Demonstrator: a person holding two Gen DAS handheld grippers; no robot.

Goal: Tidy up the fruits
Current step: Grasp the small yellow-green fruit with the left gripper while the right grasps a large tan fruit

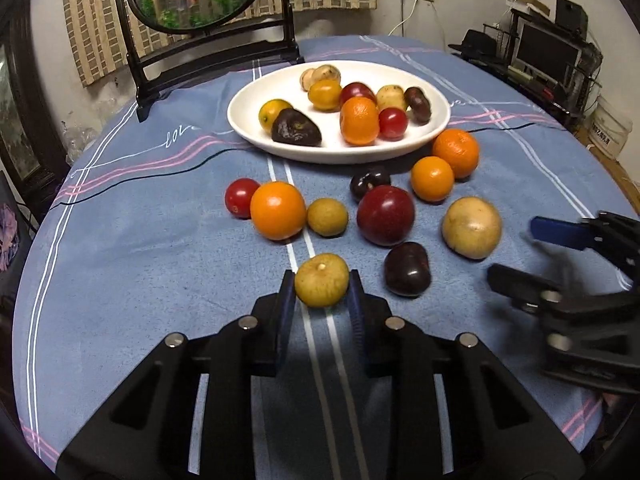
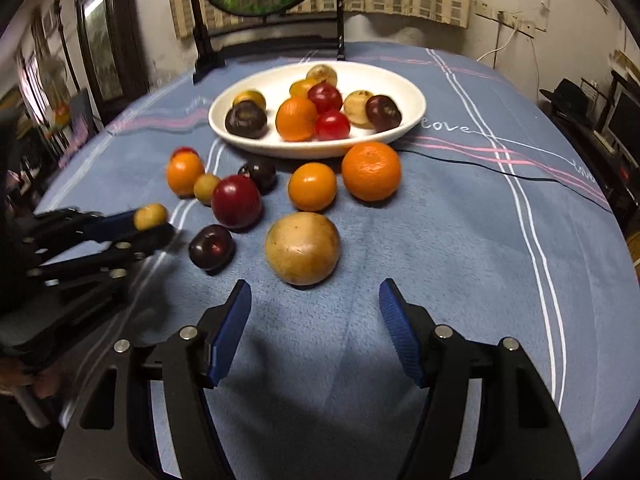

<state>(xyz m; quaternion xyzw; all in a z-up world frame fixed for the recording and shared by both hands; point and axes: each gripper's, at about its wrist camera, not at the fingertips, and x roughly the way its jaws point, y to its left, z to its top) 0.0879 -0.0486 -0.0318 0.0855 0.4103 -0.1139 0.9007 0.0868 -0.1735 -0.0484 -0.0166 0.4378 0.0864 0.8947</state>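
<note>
Gripping a small tan fruit (image 1: pixel 322 280), the left gripper (image 1: pixel 322 294) faces the plate (image 1: pixel 248 120) straight ahead; right gripper (image 2: pixel 314 320) half-open, empty.

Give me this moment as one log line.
left claw: shut on small tan fruit | right claw: open, empty | white plate: partly filled
</note>
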